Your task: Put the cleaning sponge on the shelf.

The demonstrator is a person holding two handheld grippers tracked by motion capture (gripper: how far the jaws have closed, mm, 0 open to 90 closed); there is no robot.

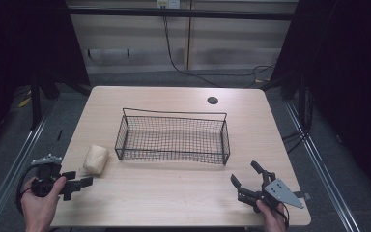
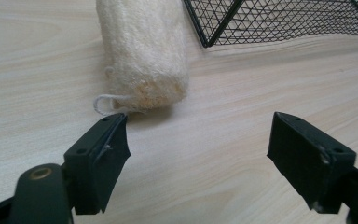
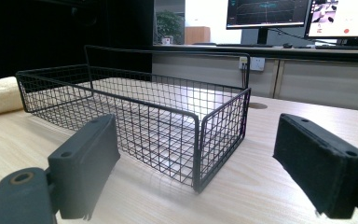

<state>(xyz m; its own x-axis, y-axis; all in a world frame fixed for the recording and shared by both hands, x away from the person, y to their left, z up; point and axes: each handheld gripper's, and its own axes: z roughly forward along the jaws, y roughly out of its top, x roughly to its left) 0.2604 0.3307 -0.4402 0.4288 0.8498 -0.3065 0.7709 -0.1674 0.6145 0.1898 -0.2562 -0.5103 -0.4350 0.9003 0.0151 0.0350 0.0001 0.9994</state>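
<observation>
A cream loofah roll point(image 1: 95, 160) lies on the wooden table point(image 1: 174, 198), just left of an empty black wire basket point(image 1: 173, 137). My left gripper point(image 1: 83, 180) sits near the table's front left corner, open, its jaws pointing toward the roll a short way off. In the left gripper view the roll point(image 2: 142, 51) lies just beyond the open jaws point(image 2: 198, 144), with a small white loop at its near end, and nothing between the jaws. My right gripper point(image 1: 245, 179) is at the front right, open and empty. The right gripper view looks through the wide jaws point(image 3: 196, 163) at the basket's corner point(image 3: 198, 149).
A round cable hole point(image 1: 212, 100) is in the table's far right part. Black curtains and metal rails flank the table. Cables run across the floor behind. Monitors point(image 3: 265, 14) stand on a desk beyond the basket.
</observation>
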